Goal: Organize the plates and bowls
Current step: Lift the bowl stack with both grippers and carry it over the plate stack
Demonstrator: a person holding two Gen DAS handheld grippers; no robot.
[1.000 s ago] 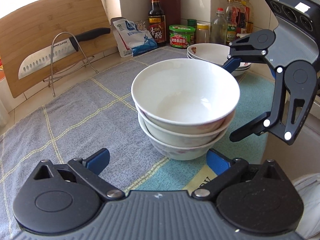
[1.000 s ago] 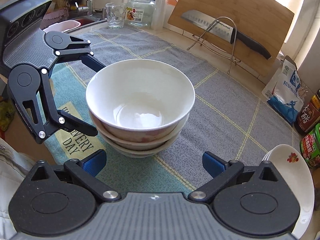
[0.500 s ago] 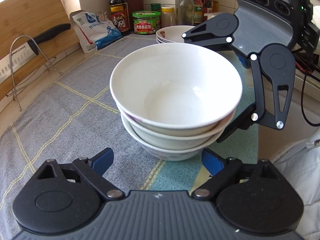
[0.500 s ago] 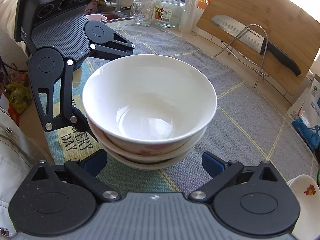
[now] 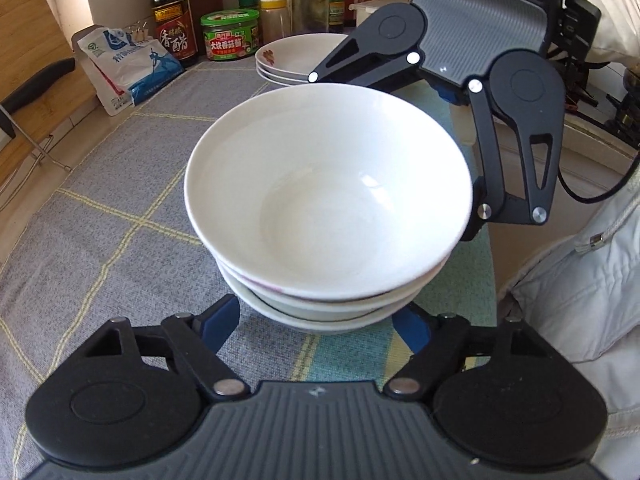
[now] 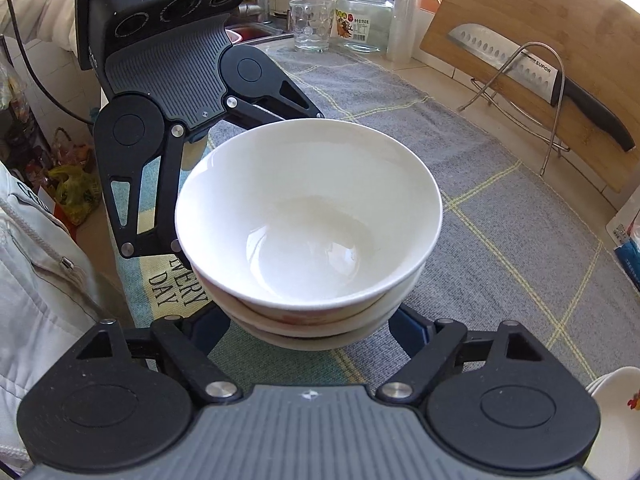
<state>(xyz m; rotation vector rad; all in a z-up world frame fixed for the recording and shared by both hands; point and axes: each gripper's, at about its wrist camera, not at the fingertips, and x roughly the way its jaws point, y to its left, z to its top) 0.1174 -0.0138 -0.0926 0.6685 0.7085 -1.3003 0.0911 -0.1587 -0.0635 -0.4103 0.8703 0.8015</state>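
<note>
A stack of three white bowls (image 5: 328,216) stands on the grey checked cloth (image 5: 120,208); it also shows in the right wrist view (image 6: 308,220). My left gripper (image 5: 316,324) is open, its blue-padded fingers either side of the stack's base. My right gripper (image 6: 308,330) is open and straddles the stack from the opposite side. Each gripper shows in the other's view, the right (image 5: 480,92) and the left (image 6: 168,92). A stack of white plates (image 5: 296,56) with a red flower print sits behind the bowls; its edge shows in the right wrist view (image 6: 612,412).
Sauce bottles (image 5: 172,20), a green-lidded jar (image 5: 230,36) and a salt bag (image 5: 128,64) line the back wall. A knife (image 6: 536,76) on a wire rack leans on a wooden cutting board (image 6: 520,20). A glass (image 6: 310,24) and a jar (image 6: 366,20) stand near the sink.
Both grippers have closed in on the bowl stack from opposite sides, so their open fingers now flank its base. The bowls have not moved.
</note>
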